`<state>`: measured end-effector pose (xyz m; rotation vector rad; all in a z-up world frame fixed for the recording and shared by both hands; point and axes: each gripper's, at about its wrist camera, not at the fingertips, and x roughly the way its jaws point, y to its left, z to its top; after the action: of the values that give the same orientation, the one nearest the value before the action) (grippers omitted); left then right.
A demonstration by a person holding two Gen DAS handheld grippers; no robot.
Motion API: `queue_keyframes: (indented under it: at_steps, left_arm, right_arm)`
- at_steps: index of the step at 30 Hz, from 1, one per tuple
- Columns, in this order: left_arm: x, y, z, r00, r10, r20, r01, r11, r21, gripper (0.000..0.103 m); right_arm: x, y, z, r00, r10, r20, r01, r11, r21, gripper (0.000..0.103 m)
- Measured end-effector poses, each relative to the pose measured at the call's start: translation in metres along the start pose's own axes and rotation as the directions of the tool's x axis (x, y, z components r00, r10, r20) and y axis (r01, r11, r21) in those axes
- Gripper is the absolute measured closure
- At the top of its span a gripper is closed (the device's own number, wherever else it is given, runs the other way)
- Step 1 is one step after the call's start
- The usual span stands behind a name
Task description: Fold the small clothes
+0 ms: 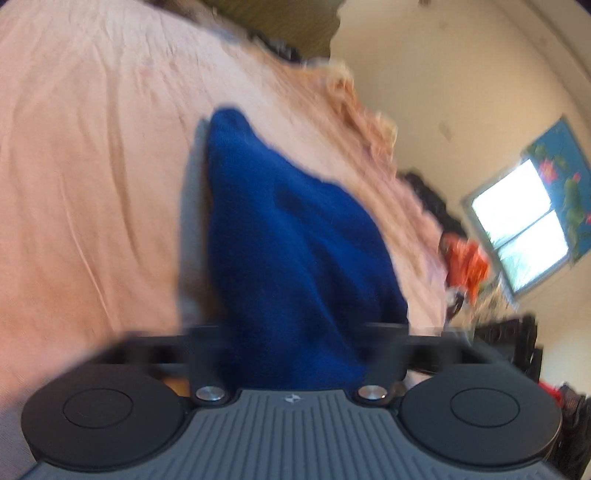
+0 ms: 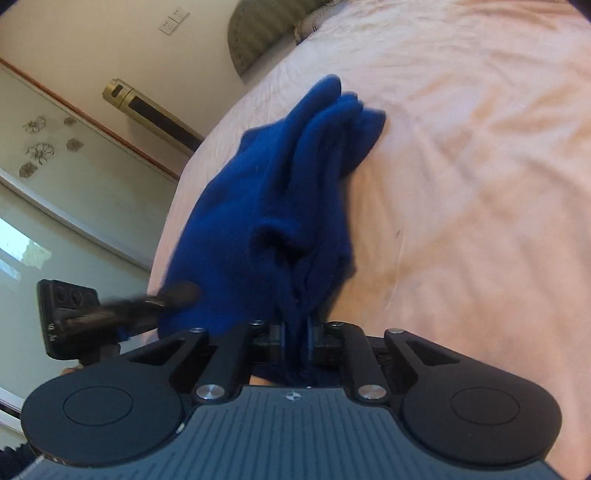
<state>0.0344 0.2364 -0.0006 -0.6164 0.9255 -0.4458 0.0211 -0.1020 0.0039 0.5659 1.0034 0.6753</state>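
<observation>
Between the fingers of the right gripper (image 2: 295, 338) a bunched edge of the blue garment (image 2: 280, 206) is pinched, the two pads drawn almost together with only cloth between them; from that pinch the fabric rises ahead of the fingers in thick folds and tapers to a rounded tip that lies on the pink bedsheet (image 2: 461, 184); to the left of these fingers the other gripper's dark tip, smeared by motion, touches the lower left edge of the same cloth. Seen from the left wrist, the left gripper (image 1: 295, 354) has its finger carriers set wide to either side, and the blue garment (image 1: 295, 236) fills the space between and ahead of them; the fingertips themselves are hidden by the cloth and by blur, so I cannot tell whether they clamp it or only stand around it. Ahead of the left fingers the garment narrows to a point over the pink bedsheet (image 1: 92, 177), which is creased and runs far off to the left; beyond to the right, the sheet's ruffled edge, then an orange item (image 1: 467, 264) too blurred to name; farther right a bright window (image 1: 521, 225) in a pale wall. Far ahead of the right fingers, up left, a grey-green headboard (image 2: 266, 29) and a gold standing appliance (image 2: 151, 110).
</observation>
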Motion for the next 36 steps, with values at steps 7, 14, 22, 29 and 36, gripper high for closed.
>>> queue_keyframes:
  at_steps: [7,14,22,29,36]
  left_arm:
    - [-0.027,-0.005,-0.017,0.996,0.087,-0.027,-0.084,0.992,0.09,0.089]
    - [-0.059,-0.041,-0.022,0.978,0.168,0.123,-0.193,0.953,0.235,0.039]
    - [0.001,-0.112,-0.026,0.951,0.149,0.27,-0.285,0.757,0.588,0.017]
    - [0.045,-0.081,-0.035,0.949,0.198,0.244,-0.306,0.76,0.573,0.014]
    - [0.038,-0.086,-0.036,0.955,0.191,0.228,-0.291,0.763,0.577,0.01]
  right_arm:
    - [-0.016,0.003,-0.025,1.0,0.019,-0.012,-0.019,1.0,0.014,0.074]
    - [-0.067,0.012,-0.003,0.965,-0.023,0.26,0.018,1.0,0.02,0.068]
    - [0.032,0.08,0.078,0.976,-0.06,0.208,0.103,0.973,-0.207,0.056]
    - [0.082,0.032,0.088,0.95,-0.216,0.227,0.266,0.938,-0.22,0.089]
    - [0.058,0.038,0.083,0.937,-0.207,0.281,0.259,0.952,-0.161,0.084]
